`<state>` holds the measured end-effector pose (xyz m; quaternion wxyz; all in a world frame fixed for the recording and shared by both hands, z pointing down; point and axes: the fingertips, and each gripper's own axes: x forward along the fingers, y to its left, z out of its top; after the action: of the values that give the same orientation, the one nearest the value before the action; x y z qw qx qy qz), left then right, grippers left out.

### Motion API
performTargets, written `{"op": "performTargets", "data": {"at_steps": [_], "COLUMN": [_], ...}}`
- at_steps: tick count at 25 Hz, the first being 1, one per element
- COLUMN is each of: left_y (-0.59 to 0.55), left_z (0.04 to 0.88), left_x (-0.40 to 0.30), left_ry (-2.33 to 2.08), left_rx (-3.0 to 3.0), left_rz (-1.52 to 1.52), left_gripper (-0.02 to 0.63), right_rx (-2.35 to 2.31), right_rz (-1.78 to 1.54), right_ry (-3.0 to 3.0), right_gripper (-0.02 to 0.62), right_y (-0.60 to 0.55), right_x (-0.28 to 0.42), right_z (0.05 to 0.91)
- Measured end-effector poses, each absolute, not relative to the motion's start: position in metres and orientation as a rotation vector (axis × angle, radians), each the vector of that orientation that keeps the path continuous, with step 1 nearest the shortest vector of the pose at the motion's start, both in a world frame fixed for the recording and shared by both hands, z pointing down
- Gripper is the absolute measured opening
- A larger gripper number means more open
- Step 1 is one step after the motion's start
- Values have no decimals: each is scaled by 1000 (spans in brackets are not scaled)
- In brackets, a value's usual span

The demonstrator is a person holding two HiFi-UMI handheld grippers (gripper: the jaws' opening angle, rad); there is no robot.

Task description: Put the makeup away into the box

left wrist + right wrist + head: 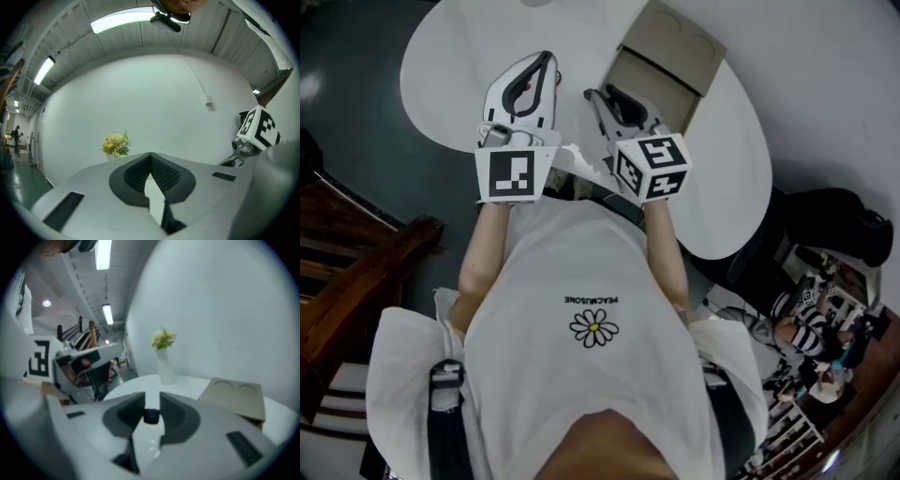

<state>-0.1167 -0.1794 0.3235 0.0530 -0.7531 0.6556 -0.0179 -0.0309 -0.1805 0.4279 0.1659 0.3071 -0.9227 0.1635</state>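
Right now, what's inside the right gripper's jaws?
A small dark item is pinched between the right gripper's jaws. The jaws cover its sides and the picture is soft, so what kind of makeup it is cannot be told.

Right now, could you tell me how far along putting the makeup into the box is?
Done: hard to judge. The box stands open, but its inside does not show clearly. In hand: the right gripper is shut on a small dark item. Left to do: carry it into the box and release. The left gripper is shut and empty.
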Motion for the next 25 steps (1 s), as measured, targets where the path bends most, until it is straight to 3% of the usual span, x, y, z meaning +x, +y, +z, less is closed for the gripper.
{"op": "performTargets", "data": {"at_steps": [9, 25], "left_y": [-177, -169], "left_z": [307, 303], "left_x": [-87, -81], "left_ry": [1893, 1902], "left_rx": [-2340, -2321], "left_rz": [-1, 8], "left_gripper": [20, 20], "right_rx": [1076, 1115], "right_rz": [329, 314], "right_ry": [-2790, -2748], "right_gripper": [109, 109], "right_y": [-158, -150], "right_x": [14, 34], "right_z": [344, 352]}}
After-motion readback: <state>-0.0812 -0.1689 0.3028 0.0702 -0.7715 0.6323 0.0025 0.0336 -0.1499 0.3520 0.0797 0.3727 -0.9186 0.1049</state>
